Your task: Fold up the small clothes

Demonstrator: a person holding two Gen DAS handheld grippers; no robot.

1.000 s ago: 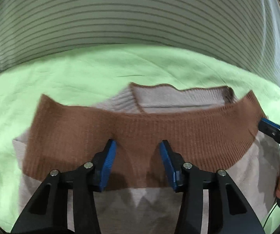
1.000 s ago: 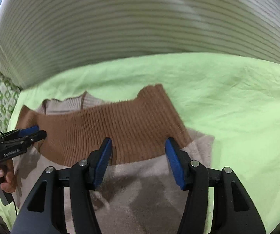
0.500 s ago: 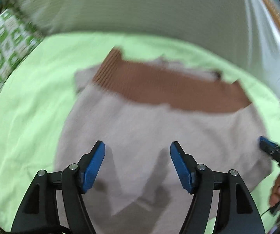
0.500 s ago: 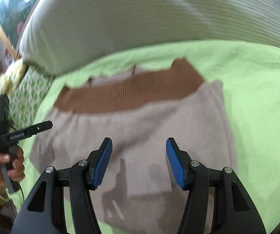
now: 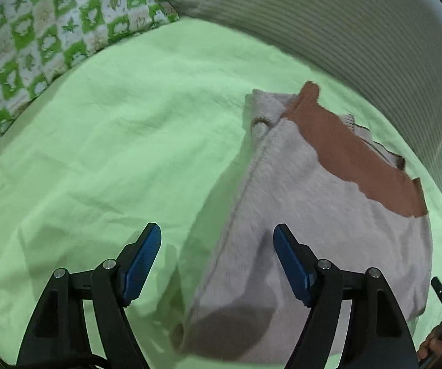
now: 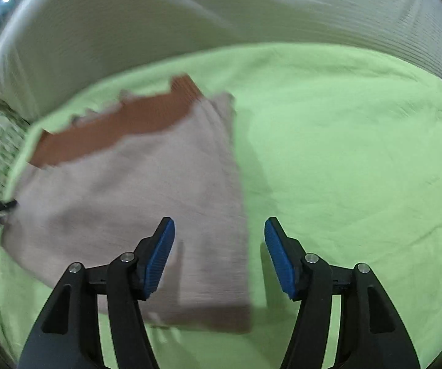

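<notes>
Green bedsheet [image 5: 104,141] carries one folded sweater [image 5: 313,221] beside one checked pillow [image 5: 45,30]; left gripper [image 5: 217,261] fingers are opening, empty. Right view: one sweater [image 6: 122,203] on sheet, right gripper [image 6: 219,255] fingers opening, empty.

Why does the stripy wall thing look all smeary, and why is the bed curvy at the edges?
Right wrist view: the striped grey headboard is smeared by motion blur, and so is the folded beige sweater with brown hem. Left wrist view: the fisheye lens bends the light green bedsheet; the gripper fingers cast dark shadows.
</notes>
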